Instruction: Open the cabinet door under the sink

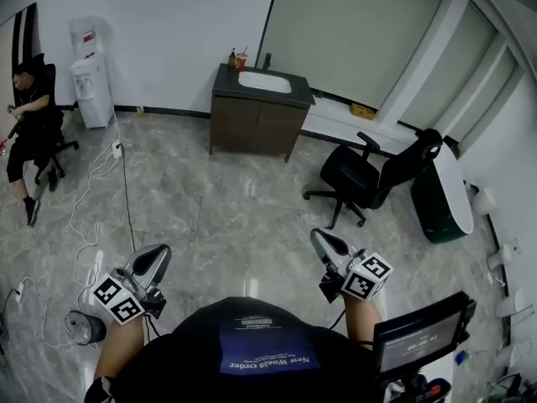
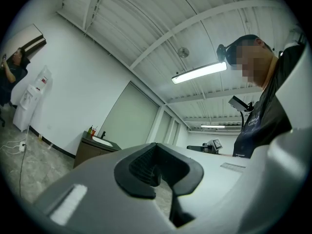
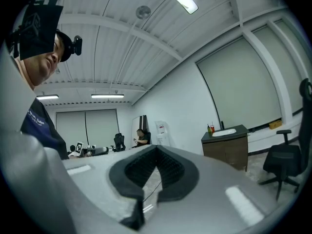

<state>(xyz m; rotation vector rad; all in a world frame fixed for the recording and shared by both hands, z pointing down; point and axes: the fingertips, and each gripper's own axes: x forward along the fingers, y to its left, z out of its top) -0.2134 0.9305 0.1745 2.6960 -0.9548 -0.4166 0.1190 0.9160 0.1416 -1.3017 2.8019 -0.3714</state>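
A wide stretch of floor [image 1: 226,217] lies open up to the front of the cabinet [image 1: 256,128]. A black office chair [image 1: 369,175] stands near the cabinet's right corner and narrows that side. A cable [image 1: 127,193] trails across the floor on the left, below a water dispenser [image 1: 92,91] at the wall.

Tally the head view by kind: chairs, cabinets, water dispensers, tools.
Office chairs: 2 (empty chair, occupied chair)
Sink cabinet: 1
Water dispenser: 1
Tools: 2 (left tool, right tool)
Total: 6
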